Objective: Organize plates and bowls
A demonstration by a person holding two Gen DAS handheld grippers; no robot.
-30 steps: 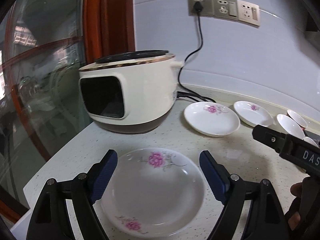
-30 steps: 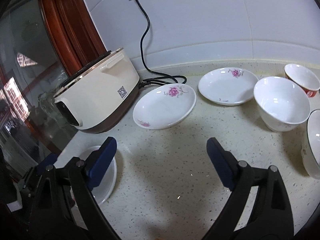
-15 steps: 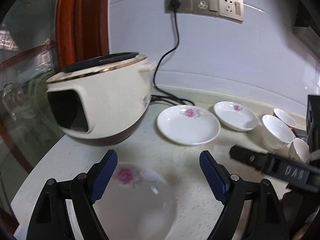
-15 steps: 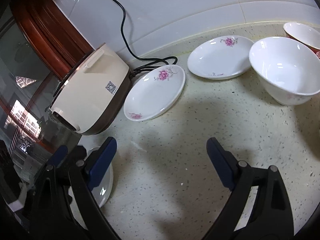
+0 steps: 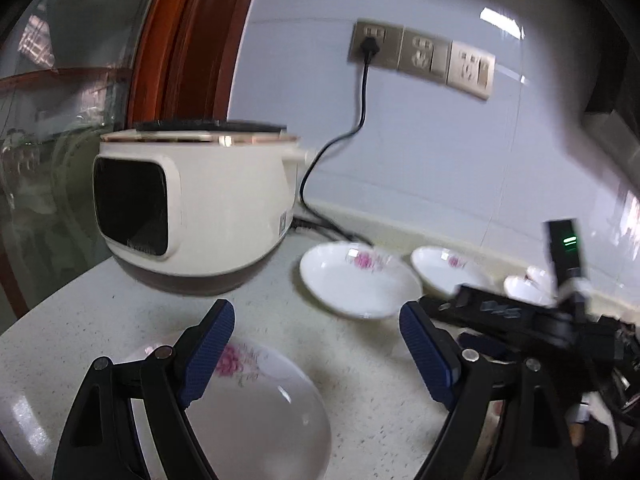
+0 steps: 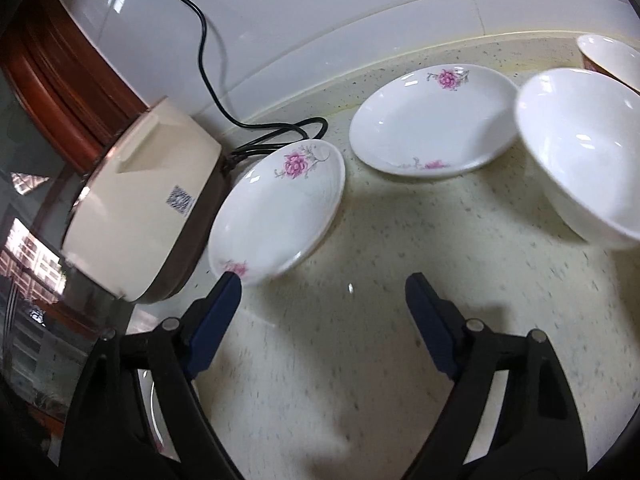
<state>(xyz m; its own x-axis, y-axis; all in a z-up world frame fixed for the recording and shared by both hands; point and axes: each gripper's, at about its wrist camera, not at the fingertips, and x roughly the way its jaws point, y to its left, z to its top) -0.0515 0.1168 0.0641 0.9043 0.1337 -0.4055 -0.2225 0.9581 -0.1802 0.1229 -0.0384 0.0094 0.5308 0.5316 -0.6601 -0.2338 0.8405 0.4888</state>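
Note:
My left gripper [image 5: 316, 350] is open and empty above the near plate [image 5: 264, 408], a white plate with pink flowers low on the counter. Two more flowered plates lie beyond it, a middle plate [image 5: 360, 284] [image 6: 280, 212] and a far plate [image 5: 444, 270] [image 6: 432, 120]. My right gripper [image 6: 324, 320] is open and empty over bare counter just in front of the middle plate; its body shows in the left wrist view [image 5: 520, 320]. A white bowl [image 6: 584, 152] stands right of the far plate, with a red-sided bowl [image 6: 612, 56] behind it.
A cream rice cooker [image 5: 192, 216] [image 6: 140, 208] stands at the left, its black cord [image 6: 272, 132] coiled behind the middle plate and plugged into a wall socket [image 5: 370, 44]. A wooden frame with glass [image 5: 72, 120] borders the counter's left side.
My right gripper has moved forward toward the middle and far plates, which now look larger. My left gripper has shifted and tilted; the near plate stays under it.

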